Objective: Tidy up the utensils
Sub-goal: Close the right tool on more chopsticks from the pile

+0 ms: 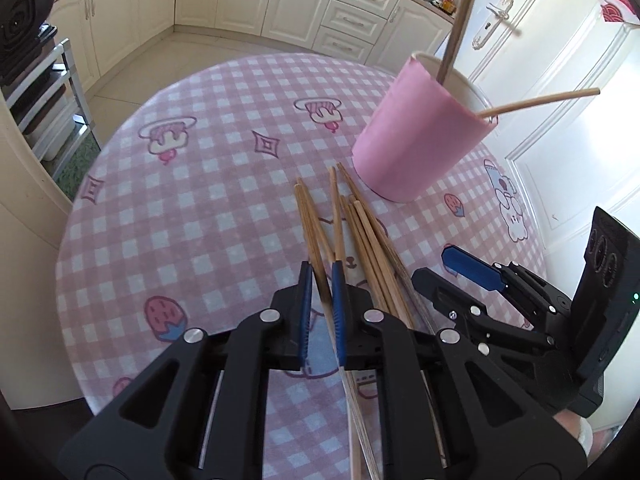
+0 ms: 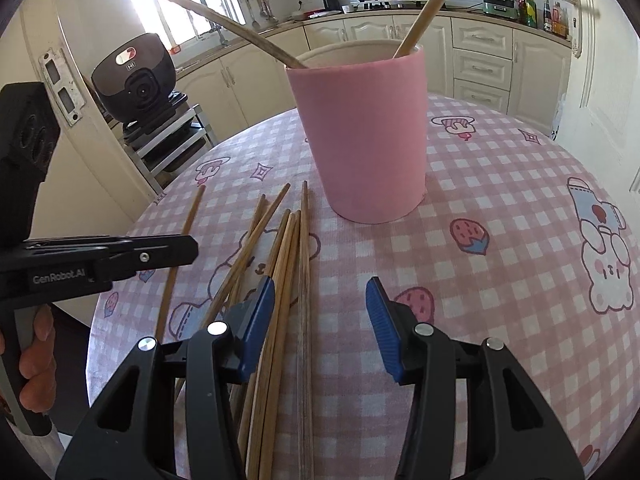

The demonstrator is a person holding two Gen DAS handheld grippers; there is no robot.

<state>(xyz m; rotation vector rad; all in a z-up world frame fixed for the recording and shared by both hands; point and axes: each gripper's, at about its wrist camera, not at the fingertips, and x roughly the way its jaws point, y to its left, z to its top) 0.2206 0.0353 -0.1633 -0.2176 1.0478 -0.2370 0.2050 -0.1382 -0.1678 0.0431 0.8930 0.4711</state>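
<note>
A pink cup (image 1: 416, 136) (image 2: 364, 132) stands on the round table, and two wooden chopsticks (image 1: 460, 16) (image 2: 432, 4) lean out of it. In front of it lies a loose pile of chopsticks (image 1: 360, 232) (image 2: 288, 248). My left gripper (image 1: 322, 276) (image 2: 188, 248) is shut on one chopstick (image 1: 310, 236) at the pile's left side, gripping it near its darker end. My right gripper (image 2: 320, 312) (image 1: 452, 272) is open just to the right. It hovers low over the near ends of the pile, with several sticks lying between its blue pads (image 2: 260, 320).
The table wears a pink checked cloth (image 1: 200, 200) (image 2: 500, 184) with cartoon prints. A black appliance (image 2: 136, 76) sits on a metal rack left of the table. Cream cabinets line the far walls, and a white door (image 1: 560, 80) stands on the right. A hand (image 2: 36, 352) holds the left gripper's handle.
</note>
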